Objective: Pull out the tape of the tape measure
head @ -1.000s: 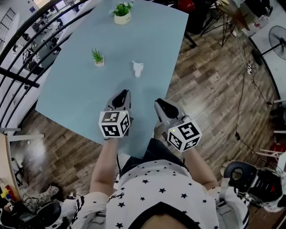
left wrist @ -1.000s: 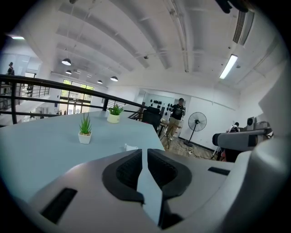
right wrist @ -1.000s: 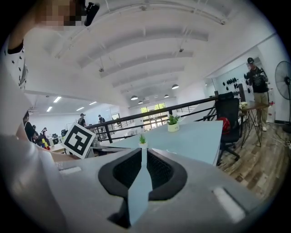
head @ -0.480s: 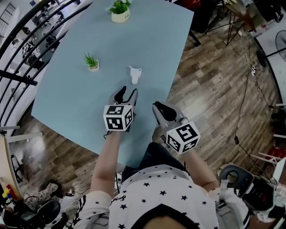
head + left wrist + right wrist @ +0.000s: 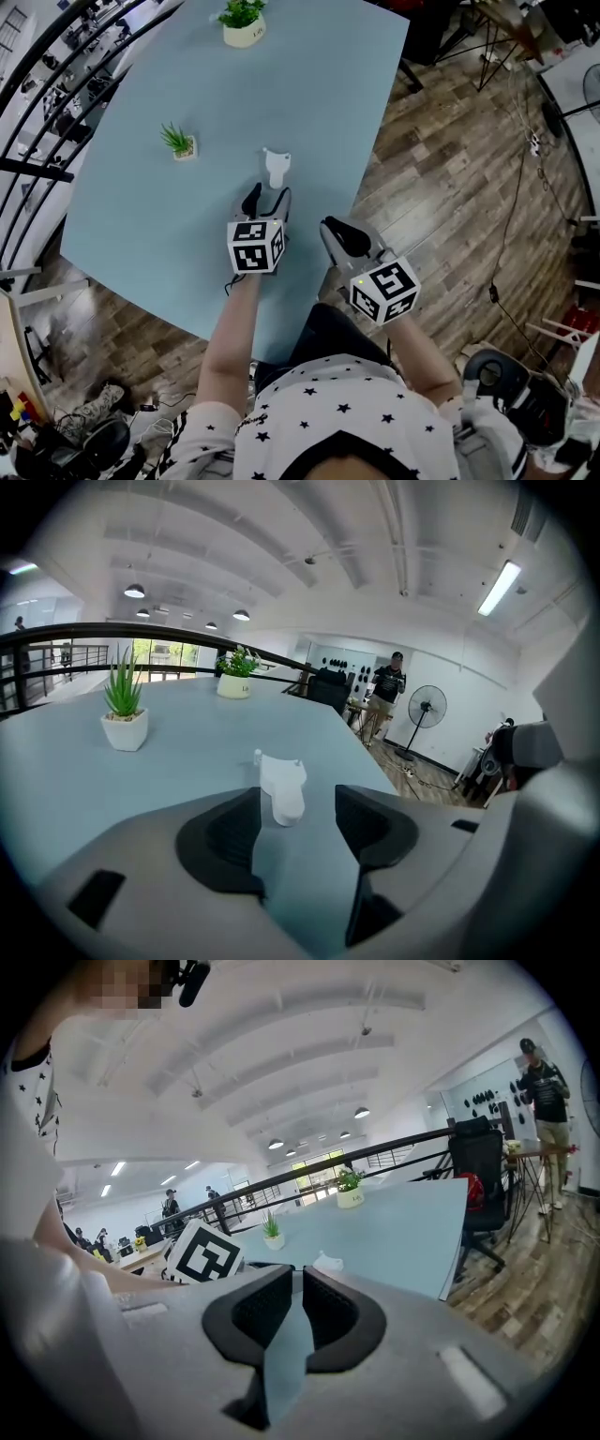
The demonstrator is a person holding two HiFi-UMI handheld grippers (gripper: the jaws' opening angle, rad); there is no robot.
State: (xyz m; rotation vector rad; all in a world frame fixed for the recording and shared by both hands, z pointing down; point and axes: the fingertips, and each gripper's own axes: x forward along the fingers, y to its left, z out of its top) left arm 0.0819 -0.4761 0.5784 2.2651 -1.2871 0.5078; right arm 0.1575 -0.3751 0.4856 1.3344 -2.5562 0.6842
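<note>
hovering low over the pale blue table (image 5: 141,216), the left gripper (image 5: 265,199) sat just below the white tape measure (image 5: 276,167) in the head view, near it but not touching. its jaws had just been opening and stood released and wide, with nothing between the pads. in the left gripper view the tape measure (image 5: 283,789) lay straight ahead, centred in the gap and a little beyond the tips. the case's long axis appeared to run up and down the frame, roughly in line with the jaws, its narrower end toward them. the right gripper (image 5: 336,230) hung to the lower right of the case, farther off, its jaws clenched almost together on nothing, with only a slit of table showing between them. so the left gripper was the nearer, and a short reach ahead looked enough to bracket the case. where the tape's tab sat could not be made out.
</note>
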